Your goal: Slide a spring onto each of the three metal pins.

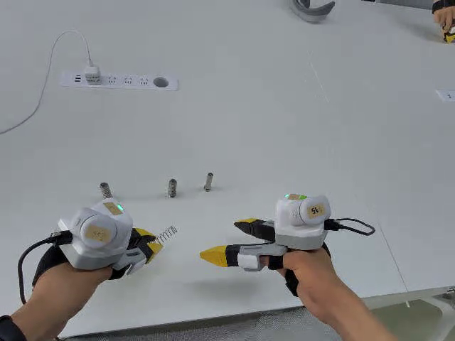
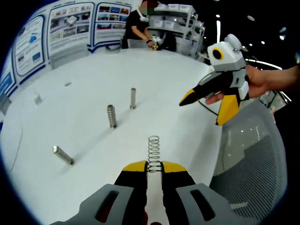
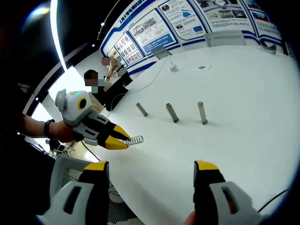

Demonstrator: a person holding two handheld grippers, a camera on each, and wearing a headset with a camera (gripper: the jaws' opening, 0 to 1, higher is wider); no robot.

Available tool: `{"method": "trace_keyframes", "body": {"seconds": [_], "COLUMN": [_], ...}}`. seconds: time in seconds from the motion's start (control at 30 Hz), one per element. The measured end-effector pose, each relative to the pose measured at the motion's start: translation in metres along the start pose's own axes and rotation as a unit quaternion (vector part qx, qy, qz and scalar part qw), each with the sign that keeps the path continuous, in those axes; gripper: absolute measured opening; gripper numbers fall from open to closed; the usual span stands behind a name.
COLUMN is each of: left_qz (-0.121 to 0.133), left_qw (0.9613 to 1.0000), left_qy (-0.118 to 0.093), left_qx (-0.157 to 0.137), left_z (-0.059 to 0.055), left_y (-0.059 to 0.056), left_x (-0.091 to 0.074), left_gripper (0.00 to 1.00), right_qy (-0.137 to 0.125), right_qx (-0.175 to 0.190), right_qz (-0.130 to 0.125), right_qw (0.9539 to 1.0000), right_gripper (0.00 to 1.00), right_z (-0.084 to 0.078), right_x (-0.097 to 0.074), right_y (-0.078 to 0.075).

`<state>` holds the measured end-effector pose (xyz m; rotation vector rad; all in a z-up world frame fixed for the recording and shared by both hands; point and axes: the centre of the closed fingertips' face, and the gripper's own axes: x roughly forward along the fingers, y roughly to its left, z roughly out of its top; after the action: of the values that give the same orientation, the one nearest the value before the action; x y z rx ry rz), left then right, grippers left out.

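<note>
Three metal pins stand in a row on the white table. The left pin (image 1: 106, 190) and the middle pin (image 1: 172, 187) each carry a spring; the right pin (image 1: 208, 182) is bare. My left gripper (image 1: 151, 241) is shut on a loose spring (image 1: 167, 232), which sticks out past its yellow tips (image 2: 153, 149). It sits near the table's front edge, below the pins. My right gripper (image 1: 229, 241) is open with nothing between its jaws, to the right of the left one. In the right gripper view the bare pin (image 3: 201, 112) stands ahead.
A white power strip (image 1: 119, 80) with a plugged-in cable lies at the back left. A grey curved object (image 1: 311, 9) rests at the far edge. The table's front edge (image 1: 398, 295) runs close to my hands. A person stands at another bench (image 2: 140, 26).
</note>
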<state>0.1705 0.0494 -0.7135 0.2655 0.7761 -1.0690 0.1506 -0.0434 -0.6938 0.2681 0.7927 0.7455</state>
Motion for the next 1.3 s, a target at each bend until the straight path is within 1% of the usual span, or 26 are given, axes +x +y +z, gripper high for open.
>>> {"method": "trace_keyframes", "body": {"seconds": [0.27, 0.4, 0.53, 0.7, 0.77, 0.83, 0.9, 0.97, 1.07, 1.13, 1.23, 1.3], "left_qz": [-0.005, -0.005, -0.007, -0.011, -0.015, -0.022, -0.027, -0.031, -0.037, -0.04, -0.046, -0.05], "left_qw": [1.0, 0.9999, 0.9997, 0.9994, 0.9992, 0.9988, 0.9986, 0.9982, 0.9976, 0.9971, 0.9965, 0.996], "left_qy": [-0.007, -0.012, -0.017, -0.023, -0.025, -0.029, -0.029, -0.029, -0.033, -0.035, -0.037, -0.038], "left_qx": [0.004, 0.009, 0.015, 0.022, 0.028, 0.031, 0.036, 0.042, 0.048, 0.053, 0.058, 0.063], "left_z": [0.002, 0.005, 0.009, 0.014, 0.016, 0.018, 0.018, 0.019, 0.024, 0.026, 0.03, 0.032], "left_y": [0.001, 0.003, 0.002, -0.001, -0.005, -0.008, -0.011, -0.015, -0.022, -0.025, -0.03, -0.033], "left_x": [-0.009, -0.015, -0.02, -0.025, -0.027, -0.028, -0.028, -0.027, -0.027, -0.025, -0.023, -0.021], "left_gripper": [0.1, 0.1, 0.1, 0.1, 0.1, 0.1, 0.1, 0.1, 0.1, 0.1, 0.1, 0.1], "right_qy": [0.006, 0.009, 0.008, 0.003, 0.0, -0.007, -0.016, -0.024, -0.026, -0.023, -0.021, -0.025], "right_qx": [-0.002, -0.007, -0.012, -0.01, -0.005, 0.014, 0.034, 0.043, 0.055, 0.06, 0.065, 0.075], "right_qz": [0.013, 0.022, 0.034, 0.059, 0.07, 0.076, 0.089, 0.098, 0.112, 0.118, 0.119, 0.126], "right_qw": [0.9999, 0.9997, 0.9993, 0.9982, 0.9976, 0.997, 0.9953, 0.9939, 0.9918, 0.991, 0.9905, 0.9888], "right_gripper": [0.73, 0.72, 0.68, 0.61, 0.59, 0.57, 0.55, 0.51, 0.45, 0.42, 0.39, 0.36], "right_z": [0.002, 0.003, 0.006, 0.012, 0.014, 0.017, 0.02, 0.023, 0.026, 0.025, 0.024, 0.025], "right_x": [0.006, 0.011, 0.015, 0.021, 0.024, 0.027, 0.029, 0.029, 0.029, 0.029, 0.029, 0.028], "right_y": [0.009, 0.011, 0.017, 0.027, 0.031, 0.033, 0.036, 0.038, 0.044, 0.046, 0.046, 0.047]}}
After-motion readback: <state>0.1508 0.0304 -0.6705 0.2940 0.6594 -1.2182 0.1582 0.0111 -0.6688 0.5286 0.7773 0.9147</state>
